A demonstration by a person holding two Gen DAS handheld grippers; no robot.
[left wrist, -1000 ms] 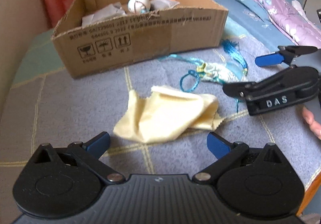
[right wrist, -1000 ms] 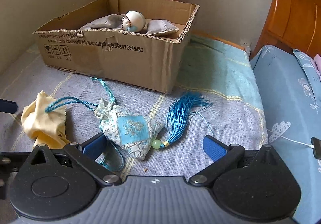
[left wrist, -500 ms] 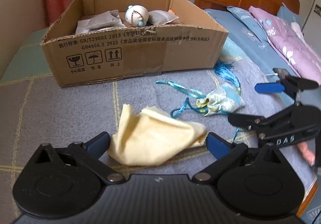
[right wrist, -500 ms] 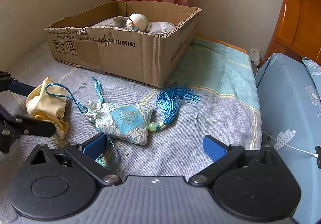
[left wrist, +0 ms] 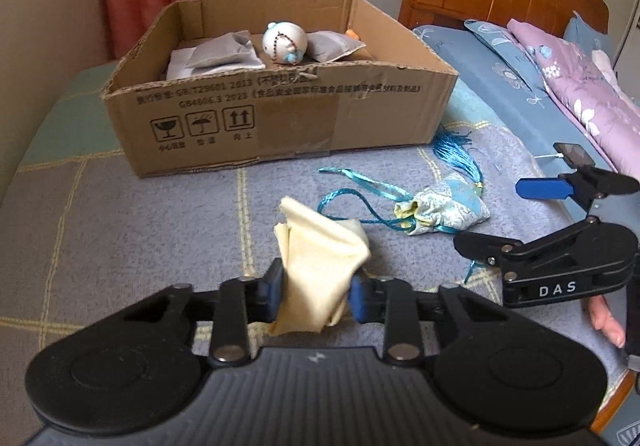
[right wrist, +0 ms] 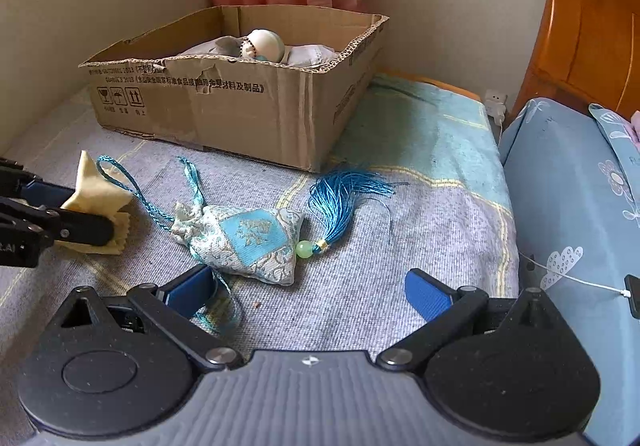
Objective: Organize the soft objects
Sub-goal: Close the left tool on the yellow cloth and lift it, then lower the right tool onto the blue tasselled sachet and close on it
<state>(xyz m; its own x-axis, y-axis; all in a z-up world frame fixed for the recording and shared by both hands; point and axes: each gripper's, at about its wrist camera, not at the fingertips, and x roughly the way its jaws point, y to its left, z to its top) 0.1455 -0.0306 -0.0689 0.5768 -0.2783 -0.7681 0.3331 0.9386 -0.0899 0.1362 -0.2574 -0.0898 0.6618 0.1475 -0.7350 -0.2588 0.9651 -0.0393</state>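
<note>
Yellow cloth (left wrist: 320,270) sits bunched between the closing jaws of the left gripper (left wrist: 316,292), both pads pressing its folds, low over the blanket (left wrist: 140,230). Right gripper (right wrist: 308,286) hangs spread and empty just short of the embroidered sachet (right wrist: 244,238). Risk: the blue cord (left wrist: 360,206) lies against the cloth, so lifting toward the cardboard box (left wrist: 280,118) may drag the sachet.
</note>
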